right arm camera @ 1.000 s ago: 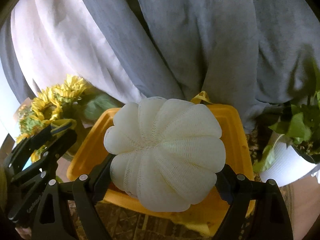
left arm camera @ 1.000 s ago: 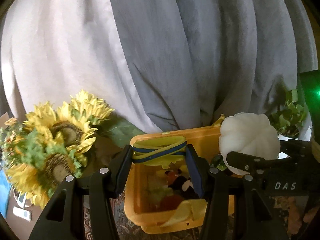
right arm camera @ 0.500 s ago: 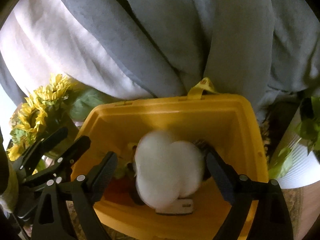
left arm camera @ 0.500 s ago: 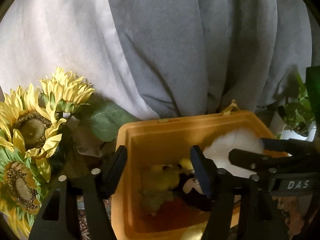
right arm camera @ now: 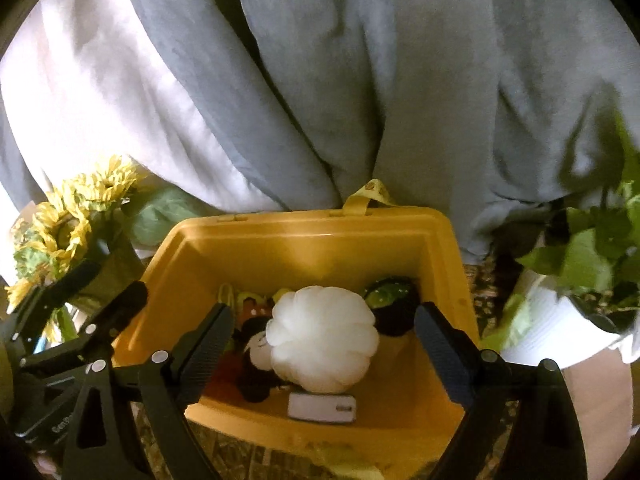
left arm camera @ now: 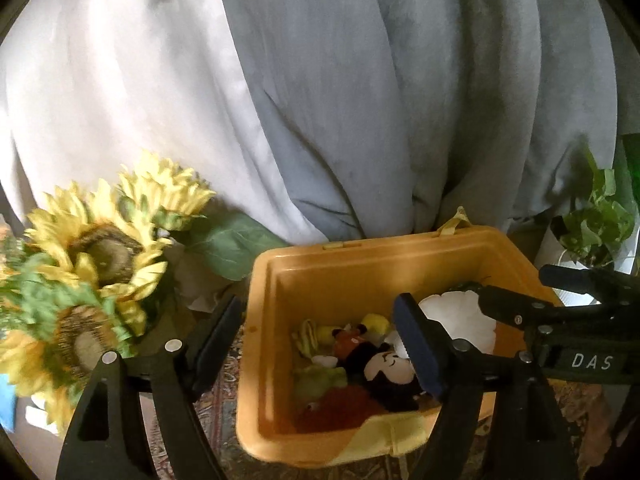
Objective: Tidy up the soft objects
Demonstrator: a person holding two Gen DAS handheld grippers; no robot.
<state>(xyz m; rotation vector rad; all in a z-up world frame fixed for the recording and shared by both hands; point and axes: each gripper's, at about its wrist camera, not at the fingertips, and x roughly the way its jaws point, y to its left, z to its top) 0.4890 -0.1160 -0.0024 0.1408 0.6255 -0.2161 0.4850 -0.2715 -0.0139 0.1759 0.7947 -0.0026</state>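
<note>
A yellow plastic bin (right arm camera: 304, 240) holds several soft toys. A white pumpkin-shaped plush (right arm camera: 322, 340) lies in it on top of a black-and-white plush (left arm camera: 390, 372), with yellow and red toys (left arm camera: 340, 336) beside them. It also shows in the left wrist view (left arm camera: 460, 322). My right gripper (right arm camera: 324, 354) is open and empty above the bin, jaws either side of the white plush without touching it. My left gripper (left arm camera: 316, 344) is open and empty over the bin's left wall (left arm camera: 256, 320).
Artificial sunflowers (left arm camera: 100, 256) stand left of the bin. A potted green plant in a white pot (right arm camera: 576, 292) stands to its right. Grey and white curtains (left arm camera: 320, 100) hang behind. A small white tag (right arm camera: 322, 408) lies on the bin floor. A patterned cloth covers the surface.
The left gripper let go of a yellow-and-blue striped item and the right gripper let go of the white plush, which dropped into the bin. Both grippers opened and tilted down toward the bin.
</note>
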